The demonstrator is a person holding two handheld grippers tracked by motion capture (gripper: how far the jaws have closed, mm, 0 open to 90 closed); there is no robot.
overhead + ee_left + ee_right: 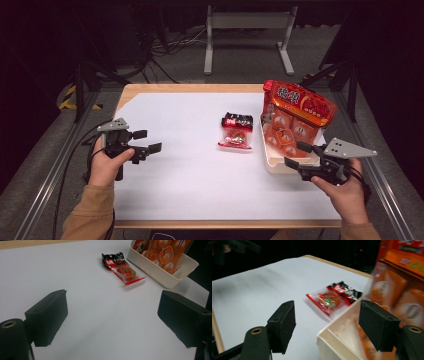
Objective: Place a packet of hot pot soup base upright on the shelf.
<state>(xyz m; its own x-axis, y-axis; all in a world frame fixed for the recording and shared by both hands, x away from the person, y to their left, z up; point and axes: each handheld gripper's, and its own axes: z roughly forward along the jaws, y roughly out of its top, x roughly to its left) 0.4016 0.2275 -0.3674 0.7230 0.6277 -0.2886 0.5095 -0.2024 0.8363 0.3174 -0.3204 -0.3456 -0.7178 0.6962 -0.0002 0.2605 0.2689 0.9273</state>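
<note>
Claws, left (150,141) and right (297,154), gape, blocky and matte, beside glossy crinkled snack packet (237,131) and smooth cream tray (274,161).

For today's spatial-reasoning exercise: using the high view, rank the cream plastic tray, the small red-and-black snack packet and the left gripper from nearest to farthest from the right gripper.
1. Cream plastic tray: right at the right gripper, table's right.
2. Small red-and-black snack packet: mid-table, left of the tray.
3. Left gripper: far left side.
</note>
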